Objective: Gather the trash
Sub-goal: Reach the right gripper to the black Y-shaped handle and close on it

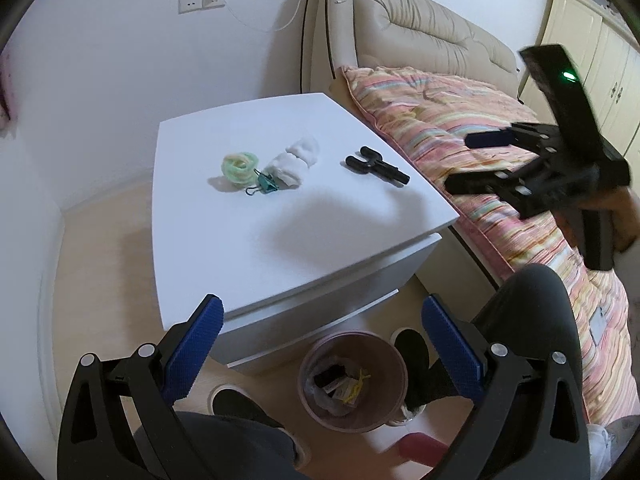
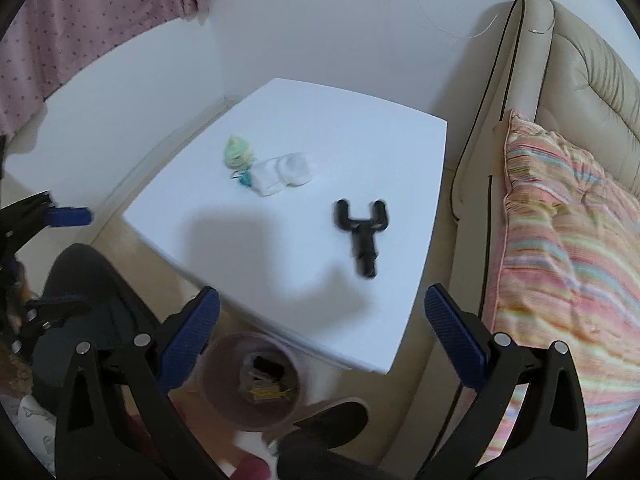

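Note:
On the white bedside table (image 1: 280, 216) (image 2: 280, 240) lie a green-yellow wad (image 1: 239, 165) (image 2: 238, 153), a teal binder clip (image 1: 265, 185) (image 2: 245, 178), a crumpled white tissue (image 1: 295, 162) (image 2: 285, 172) and a black Y-shaped plastic piece (image 1: 378, 166) (image 2: 360, 234). A pink trash bin (image 1: 352, 380) (image 2: 250, 380) holding some scraps stands on the floor in front of the table. My left gripper (image 1: 322, 344) is open and empty above the bin. My right gripper (image 2: 322, 336) is open and empty over the table's near edge; it also shows in the left wrist view (image 1: 476, 160).
A bed with a striped quilt (image 1: 480, 152) (image 2: 568, 264) and beige padded headboard (image 1: 420, 28) runs along the table's right. The person's legs and dark shoes (image 1: 412, 348) (image 2: 328, 424) flank the bin. A pink curtain (image 2: 80, 20) hangs at the left.

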